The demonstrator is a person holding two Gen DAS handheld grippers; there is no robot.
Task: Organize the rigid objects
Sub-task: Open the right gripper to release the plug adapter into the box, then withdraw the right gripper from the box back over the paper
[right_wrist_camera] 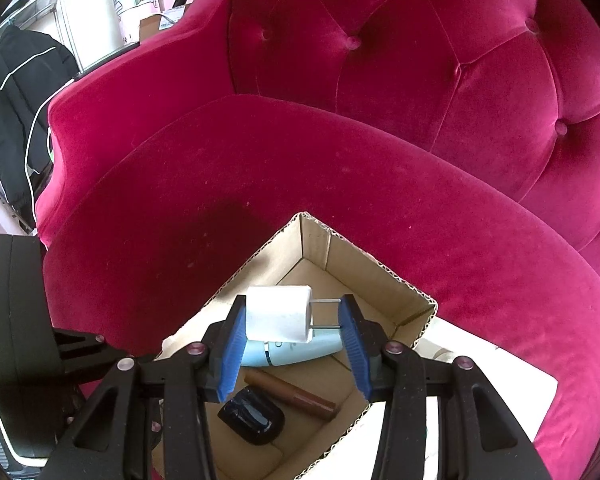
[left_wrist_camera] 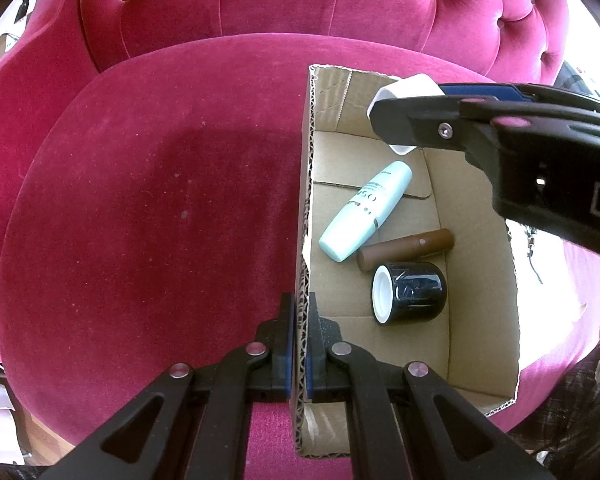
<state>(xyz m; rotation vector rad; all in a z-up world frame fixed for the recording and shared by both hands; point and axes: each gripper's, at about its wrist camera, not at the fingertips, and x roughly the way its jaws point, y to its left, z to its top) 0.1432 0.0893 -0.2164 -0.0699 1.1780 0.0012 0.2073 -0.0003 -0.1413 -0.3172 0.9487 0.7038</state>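
A cardboard box (left_wrist_camera: 480,300) sits on a pink velvet chair seat (left_wrist_camera: 160,200). My left gripper (left_wrist_camera: 300,344) is shut on the box's left wall. Inside lie a pale mint bottle (left_wrist_camera: 364,212), a brown tube (left_wrist_camera: 408,250) and a black jar (left_wrist_camera: 412,298). My right gripper (right_wrist_camera: 294,330) holds a white plug adapter (right_wrist_camera: 278,314) above the box (right_wrist_camera: 380,280), its prongs against the right pad. The adapter (left_wrist_camera: 408,88) also shows in the left wrist view. The bottle (right_wrist_camera: 300,354), tube (right_wrist_camera: 296,396) and jar (right_wrist_camera: 252,420) lie below it.
The chair's tufted backrest (right_wrist_camera: 420,60) rises behind the seat. A black jacket (right_wrist_camera: 16,100) hangs at the far left. A white sheet (right_wrist_camera: 480,380) lies beside the box on the right.
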